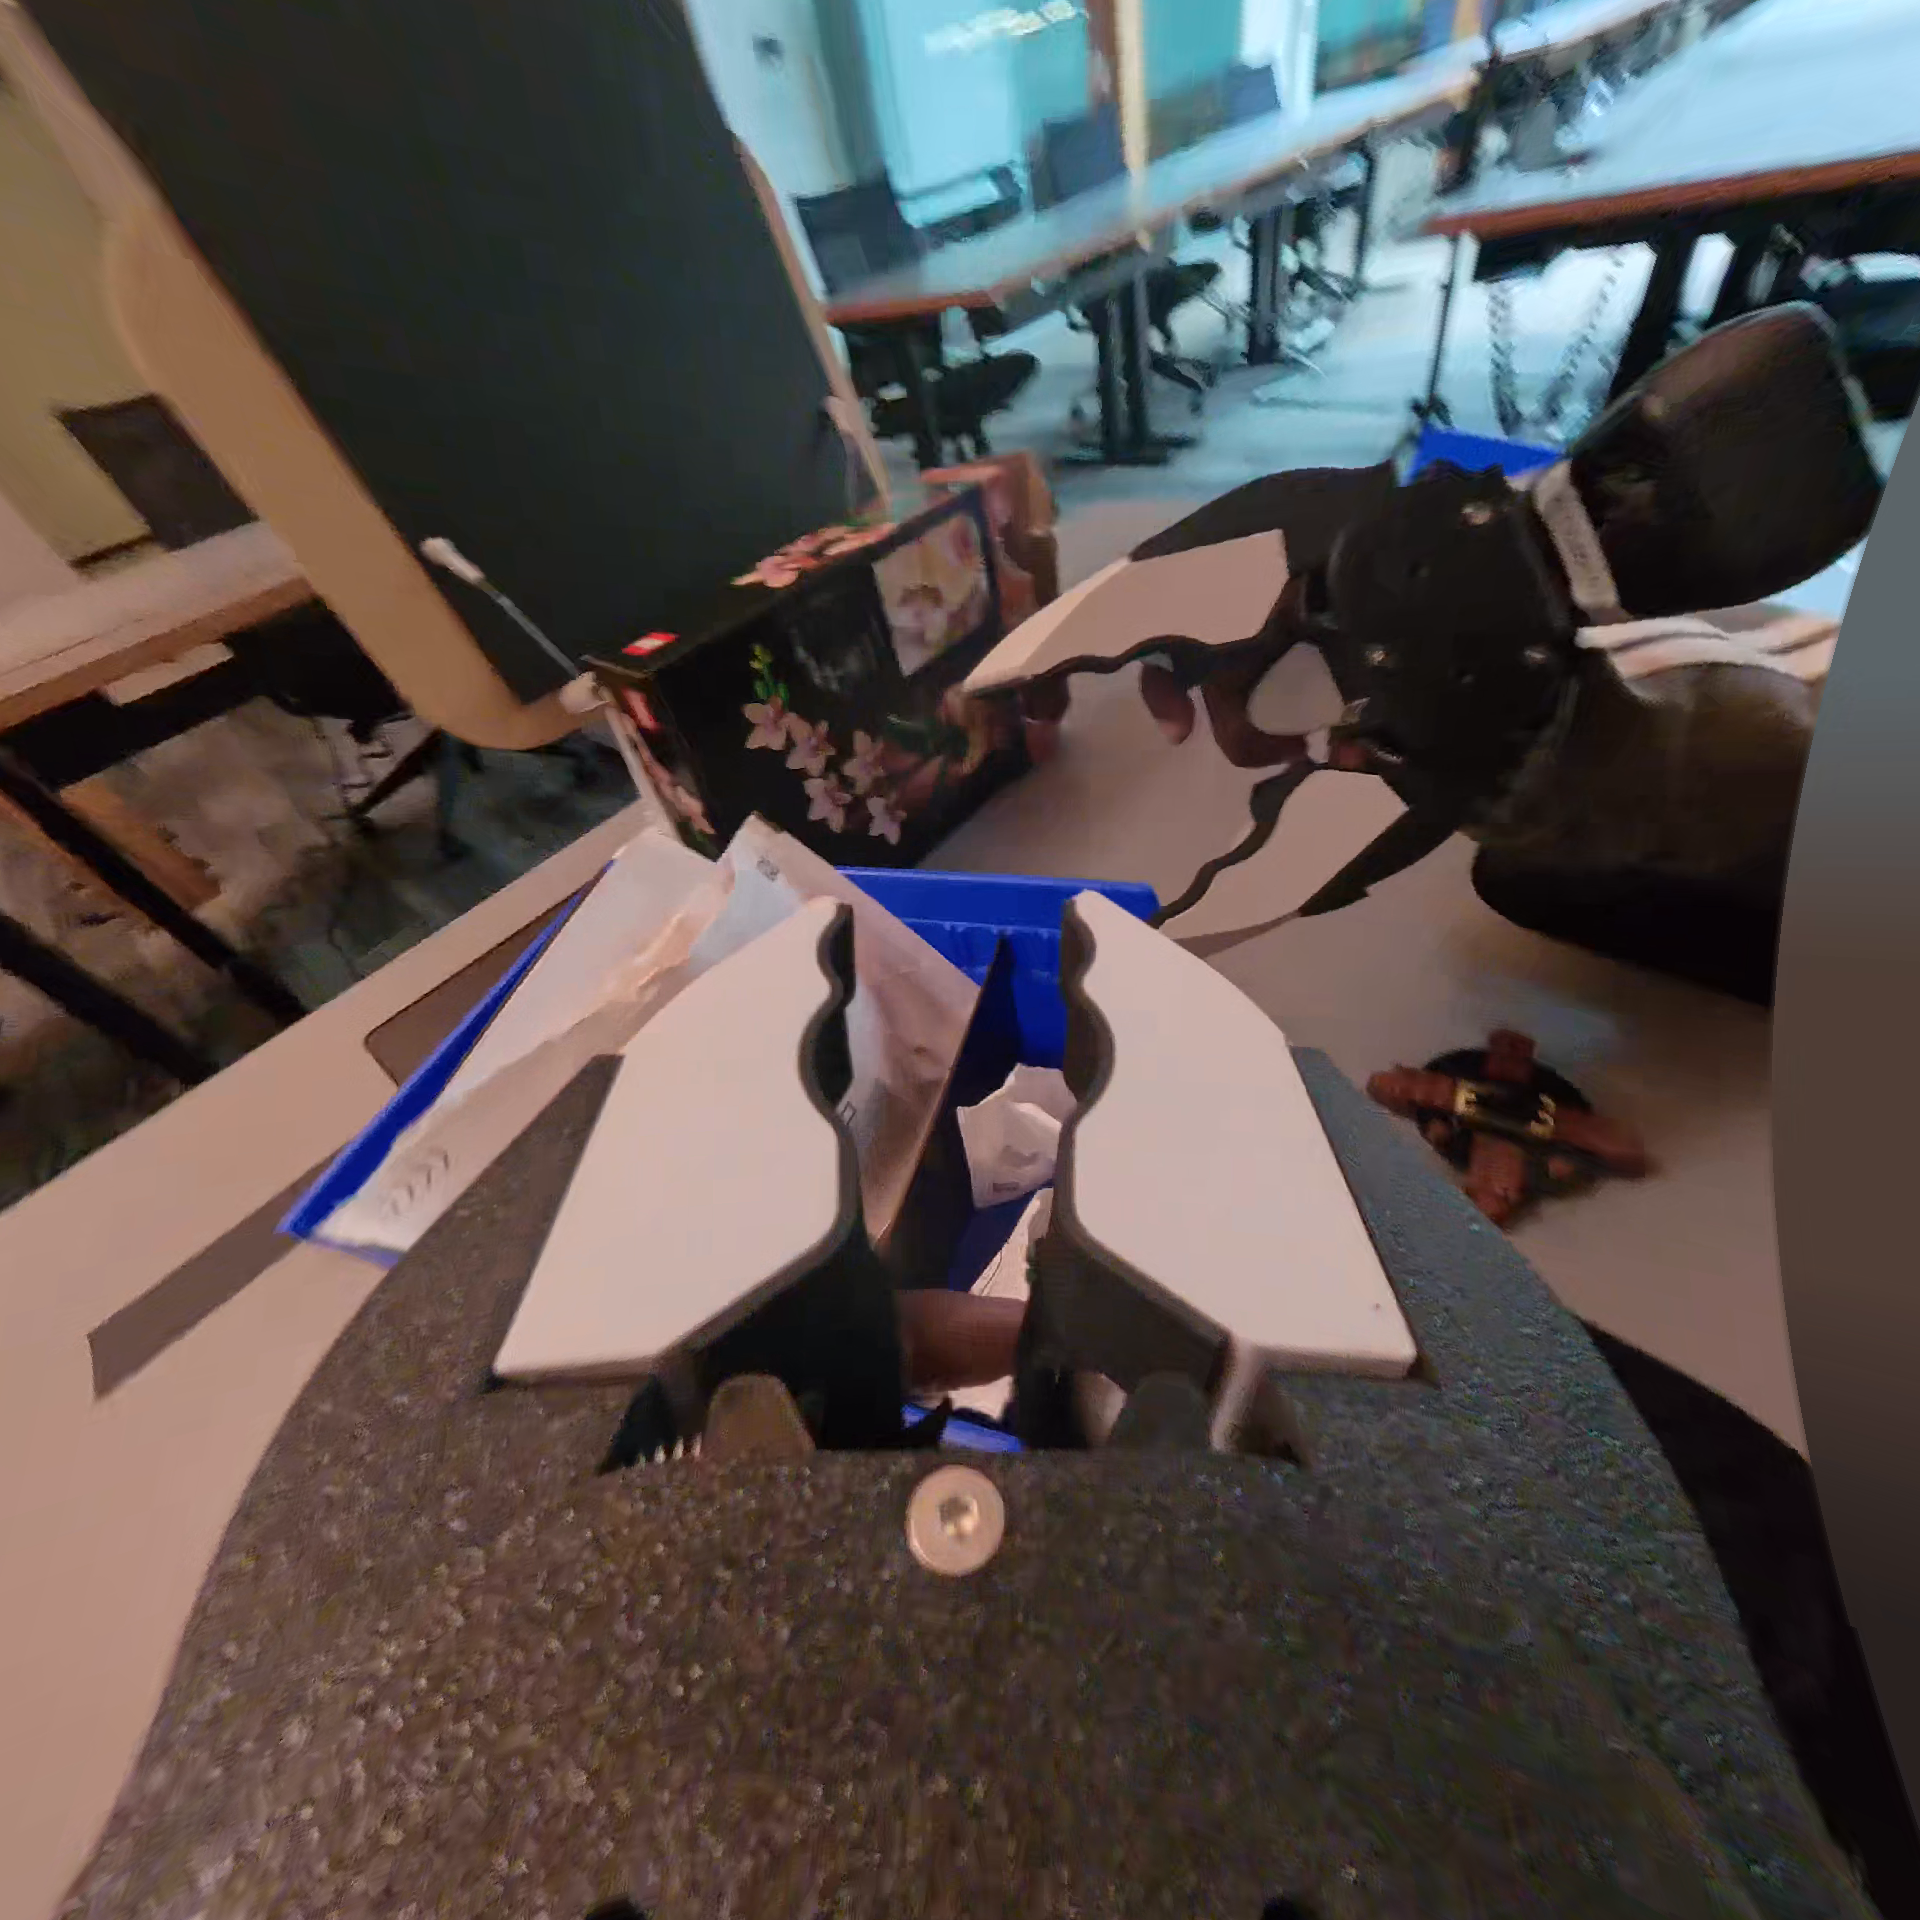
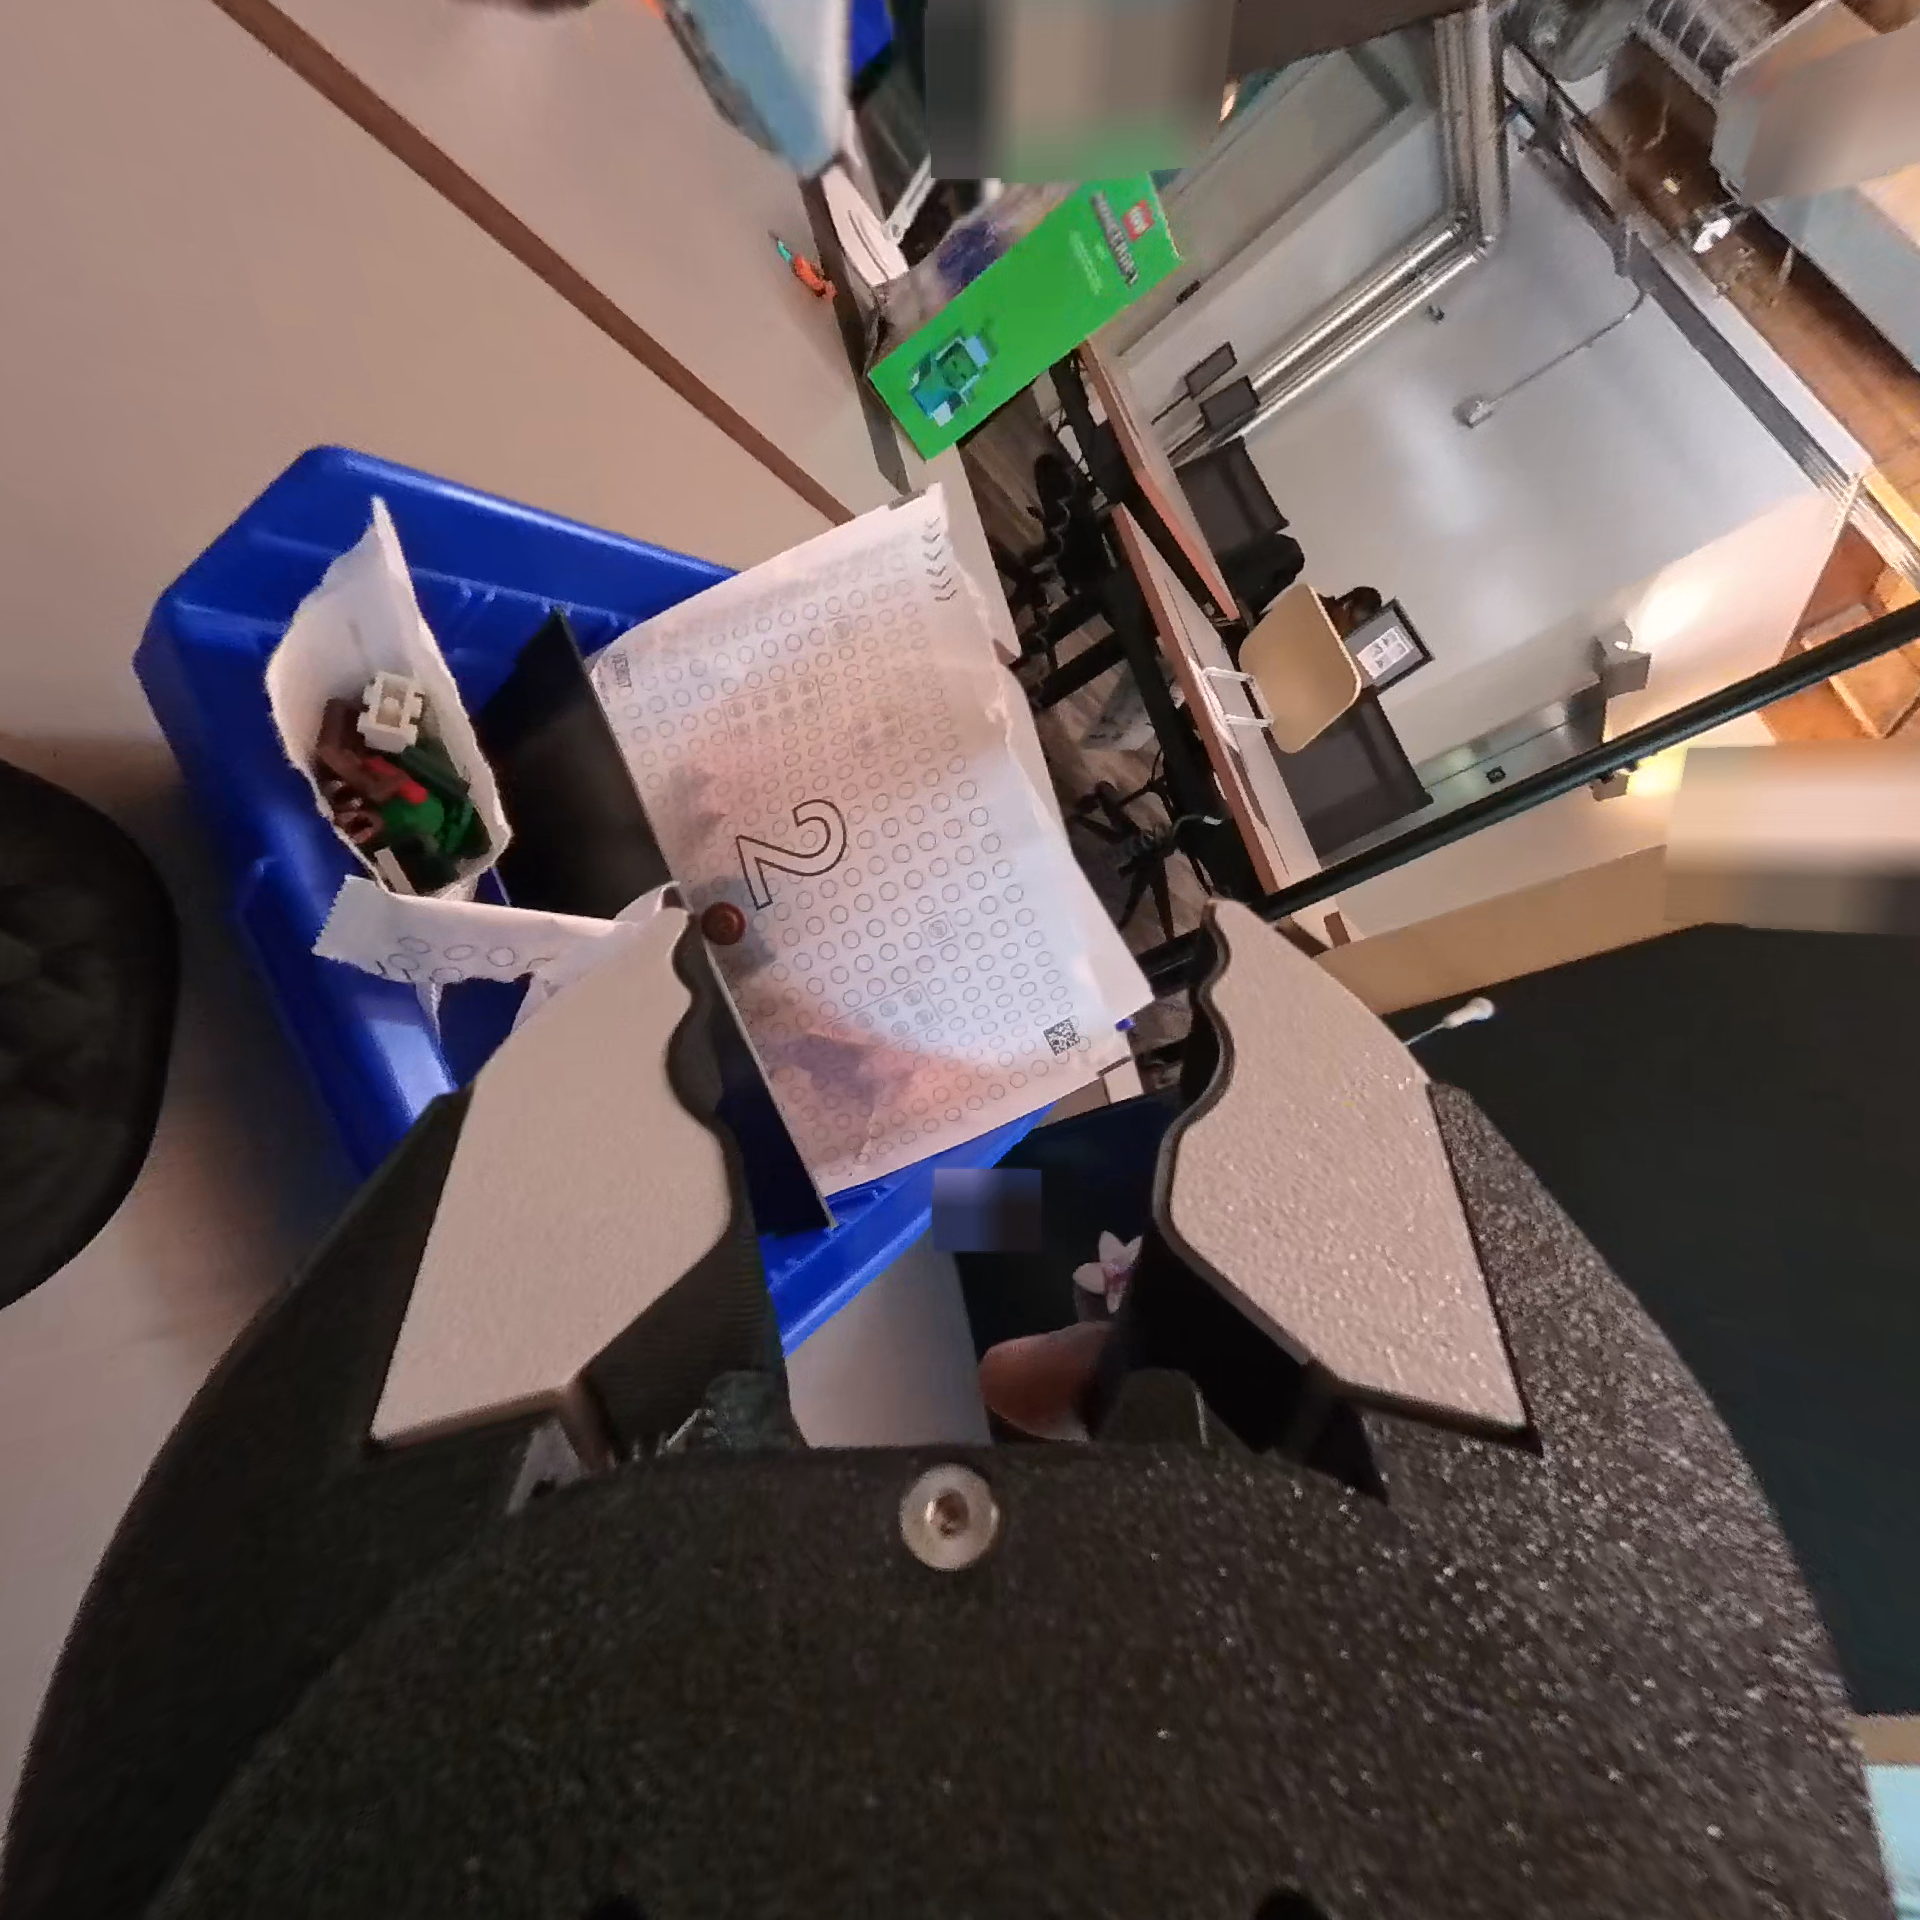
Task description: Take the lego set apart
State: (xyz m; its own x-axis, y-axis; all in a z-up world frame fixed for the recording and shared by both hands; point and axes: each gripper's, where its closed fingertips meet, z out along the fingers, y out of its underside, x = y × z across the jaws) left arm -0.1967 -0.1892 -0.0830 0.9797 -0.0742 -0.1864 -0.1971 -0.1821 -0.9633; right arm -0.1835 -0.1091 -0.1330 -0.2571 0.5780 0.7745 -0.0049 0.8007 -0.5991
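Your left gripper [image 1: 956, 997] hangs over the blue bin [image 1: 1023, 899] with its jaws parted and nothing between them. Your right gripper [image 2: 945, 997] is spread wide, also empty, above the same bin and its white paper bags [image 2: 883, 831]. The brown lego set [image 1: 1507, 1127] lies on the table [image 1: 1351, 831], well right of the bin

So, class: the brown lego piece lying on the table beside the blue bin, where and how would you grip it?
Grip the brown lego assembly across one of its crossed bars, coming down from above. It lies flat on the table on a dark round base, so the sides offer little to hold; the raised narrow bars would likely fit between open fingers.
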